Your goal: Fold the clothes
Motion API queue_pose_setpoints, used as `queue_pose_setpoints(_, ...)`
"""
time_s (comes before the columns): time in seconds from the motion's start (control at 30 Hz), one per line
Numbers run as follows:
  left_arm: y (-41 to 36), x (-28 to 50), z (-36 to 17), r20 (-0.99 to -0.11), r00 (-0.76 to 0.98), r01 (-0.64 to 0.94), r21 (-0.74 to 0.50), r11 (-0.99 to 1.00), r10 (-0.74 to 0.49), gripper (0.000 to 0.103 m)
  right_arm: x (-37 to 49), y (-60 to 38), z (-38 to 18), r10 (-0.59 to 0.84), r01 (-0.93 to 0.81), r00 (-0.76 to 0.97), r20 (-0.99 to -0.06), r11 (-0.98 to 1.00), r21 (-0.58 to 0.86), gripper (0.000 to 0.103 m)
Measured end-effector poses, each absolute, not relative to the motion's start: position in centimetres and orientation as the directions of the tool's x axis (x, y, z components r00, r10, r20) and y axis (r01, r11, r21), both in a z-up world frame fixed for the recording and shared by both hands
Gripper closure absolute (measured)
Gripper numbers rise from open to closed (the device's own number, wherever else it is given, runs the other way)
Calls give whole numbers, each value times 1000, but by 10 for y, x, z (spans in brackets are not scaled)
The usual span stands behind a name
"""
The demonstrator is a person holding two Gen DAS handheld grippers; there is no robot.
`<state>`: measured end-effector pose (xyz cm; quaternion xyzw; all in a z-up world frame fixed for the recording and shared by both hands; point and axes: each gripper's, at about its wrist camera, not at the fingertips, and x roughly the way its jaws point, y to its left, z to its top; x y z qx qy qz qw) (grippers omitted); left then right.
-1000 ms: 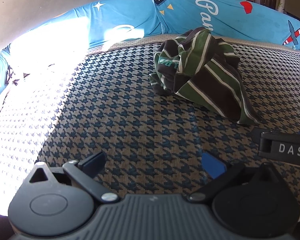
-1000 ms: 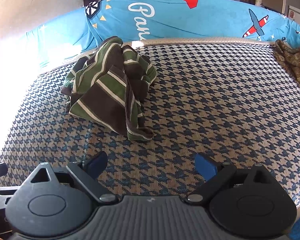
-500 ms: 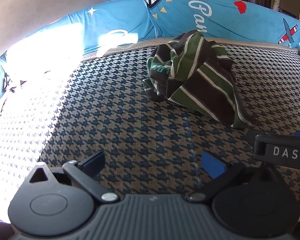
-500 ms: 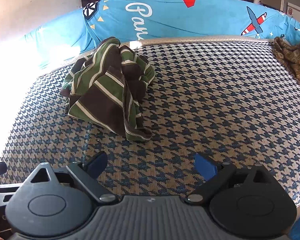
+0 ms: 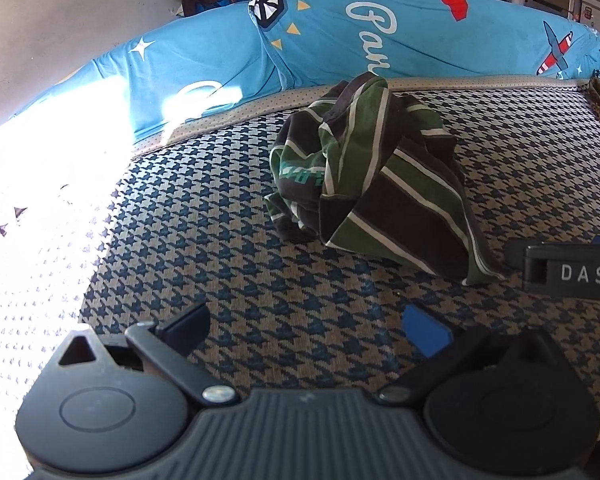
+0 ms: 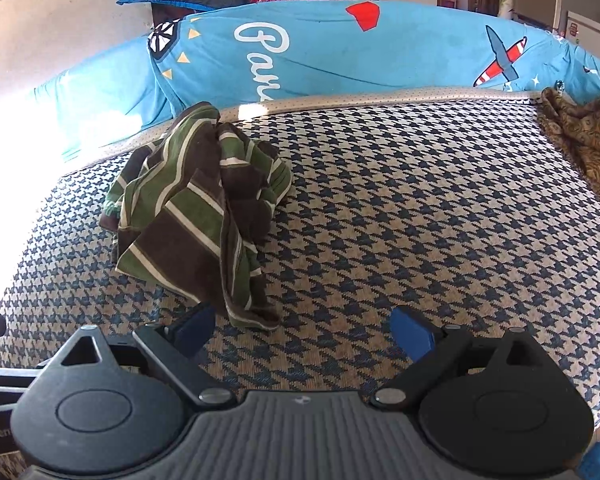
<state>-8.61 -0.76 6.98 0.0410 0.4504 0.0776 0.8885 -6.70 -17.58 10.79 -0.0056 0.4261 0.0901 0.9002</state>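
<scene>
A crumpled garment with green, brown and white stripes [image 5: 376,184] lies in a heap on the houndstooth-patterned bed [image 5: 220,248]. My left gripper [image 5: 306,330] is open, low over the bed, with the heap ahead and to the right of it. My right gripper [image 6: 306,330] is open too, and the same striped garment [image 6: 196,208] reaches down to just in front of its left finger [image 6: 192,328]. Nothing sits between either pair of fingers. The right gripper's black body marked "DAS" [image 5: 568,272] shows at the right edge of the left wrist view.
A blue bolster with white lettering and plane prints [image 6: 340,56] runs along the far edge of the bed. A brown patterned cloth [image 6: 584,144] lies at the bed's far right. Bright sunlight washes out the bed's left side [image 5: 28,200].
Both grippers have moved forward toward the striped garment, which now looks larger and closer. Both stay open.
</scene>
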Motion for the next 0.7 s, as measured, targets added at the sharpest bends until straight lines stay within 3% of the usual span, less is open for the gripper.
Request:
queue_pose_setpoints(0.23,-5,-58,63,-792,592,-60,140,988,148,0,-38,-164,106,113,-152,626,-772,988,21,8)
queue_pose_setpoints(0.4,1,-56,43,-840,534,-54,81,995,97,0,-29,-157,102,114,-167,612,-782,986,12,8)
queue_pose_setpoints(0.57,0,-57,38,-834,536,-59,121,991,134,0,-32,-151,99,121,-181,598,-793,983,13,8)
queue_pose_setpoints(0.7,5,-55,36,-845,523,-74,83,994,109,0,-37,-142,97,112,-203,600,-793,979,-15,8)
